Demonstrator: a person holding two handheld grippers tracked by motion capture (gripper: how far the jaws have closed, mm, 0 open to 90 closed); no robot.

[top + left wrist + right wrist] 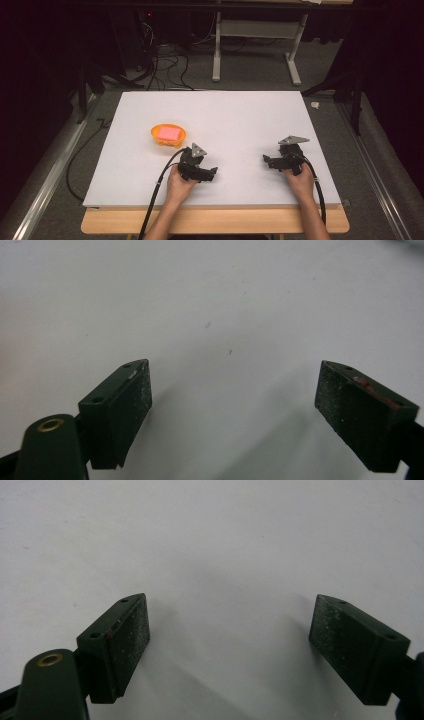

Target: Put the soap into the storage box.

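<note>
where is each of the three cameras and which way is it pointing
High view: fixed above the person's side, looking forward and down on the white table; both forearms, the left gripper and right gripper show, plus an orange bowl holding a pink block.
Left gripper view: rides the left gripper, looking along its wide-open jaws at bare tabletop.
Right gripper view: rides the right gripper, jaws likewise open over tabletop.
Shared: both gripper views show the white table surface.

Left gripper (232, 405) with black fingers (122, 405) spread wide apart over the bare white table (225, 305)
</note>
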